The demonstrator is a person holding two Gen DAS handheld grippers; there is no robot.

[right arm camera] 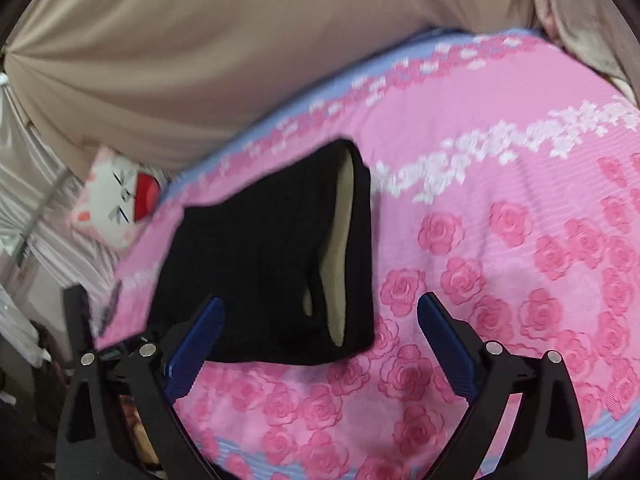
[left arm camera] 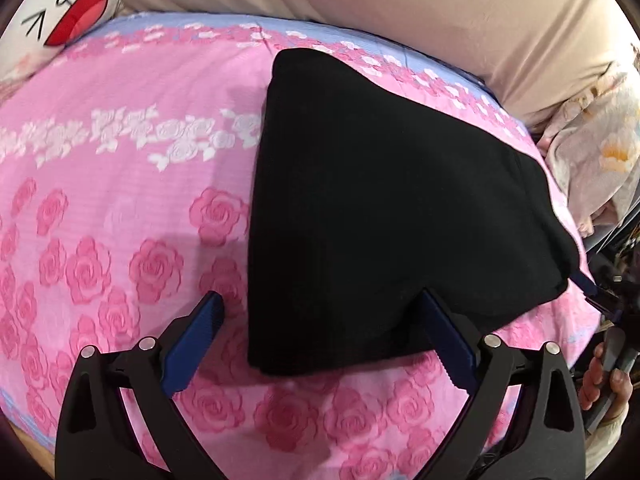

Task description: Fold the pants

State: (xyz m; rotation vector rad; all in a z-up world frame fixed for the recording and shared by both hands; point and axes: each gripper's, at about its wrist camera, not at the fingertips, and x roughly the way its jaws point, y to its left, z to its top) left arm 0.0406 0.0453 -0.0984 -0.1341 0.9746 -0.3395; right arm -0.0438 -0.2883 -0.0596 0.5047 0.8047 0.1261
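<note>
pink rose-print bedspread fills both views | folded black pants lie centre-right in left wrist view, centre-left in right wrist view | left gripper jaws apart, straddling pants' near corner | right gripper jaws apart, nothing clamped

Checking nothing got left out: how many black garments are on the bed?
1: the folded black pants lie on the pink rose bedspread, near its blue-bordered far edge. Anything beyond both views stays unseen.
</note>
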